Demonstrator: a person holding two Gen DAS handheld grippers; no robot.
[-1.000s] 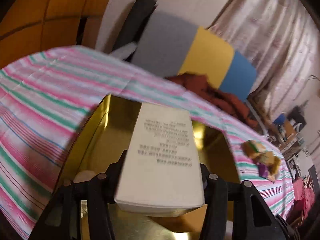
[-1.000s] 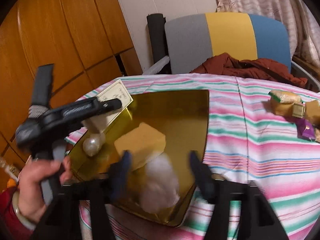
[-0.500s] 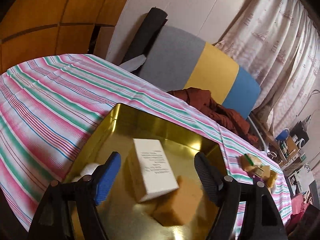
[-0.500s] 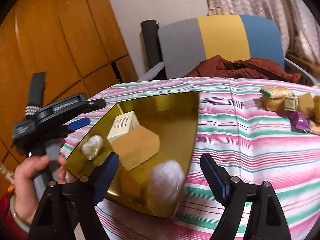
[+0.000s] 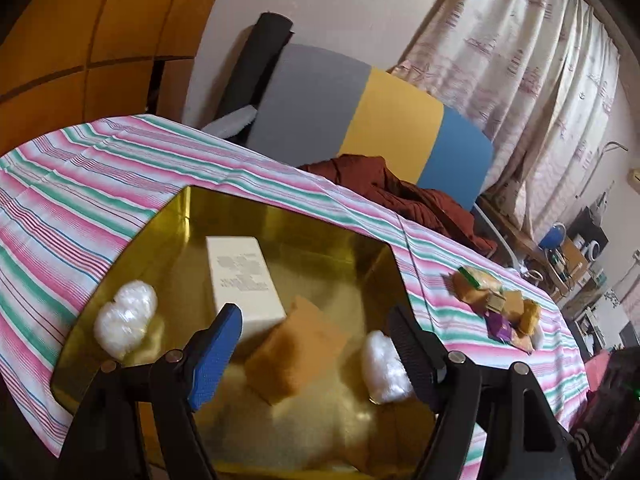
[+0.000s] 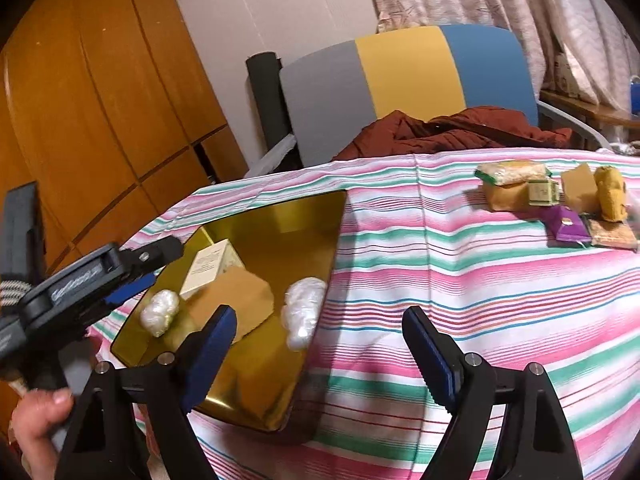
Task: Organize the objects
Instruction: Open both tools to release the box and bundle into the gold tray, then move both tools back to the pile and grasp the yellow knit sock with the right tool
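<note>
A gold tray (image 5: 280, 220) (image 6: 288, 232) lies on the striped tablecloth. In it are a white box (image 5: 240, 276) (image 6: 208, 266), a brown packet (image 5: 296, 344) (image 6: 236, 296) leaning on the box, and two white wrapped wads (image 5: 124, 316) (image 5: 382, 368). My left gripper (image 5: 316, 328) hovers open over the tray's near side, holding nothing. The right gripper (image 6: 320, 320) stands open over the tray's right edge, with the right-hand wad (image 6: 304, 312) lying beyond its jaws, untouched. The right wrist view also shows the left gripper (image 6: 120, 272) from the side.
A pile of small snack packets (image 5: 496, 304) (image 6: 560, 196) lies on the cloth to the right. Behind the table stands a grey, yellow and blue chair (image 6: 404, 68) with a rust-red garment (image 6: 460, 128). Wooden cabinet doors (image 6: 100, 100) fill the left. A hand (image 6: 36, 424) grips the left tool.
The left gripper let go of the white box, which now lies in the tray, and drew back and up. The right gripper opened off the white wad and shifted right.
</note>
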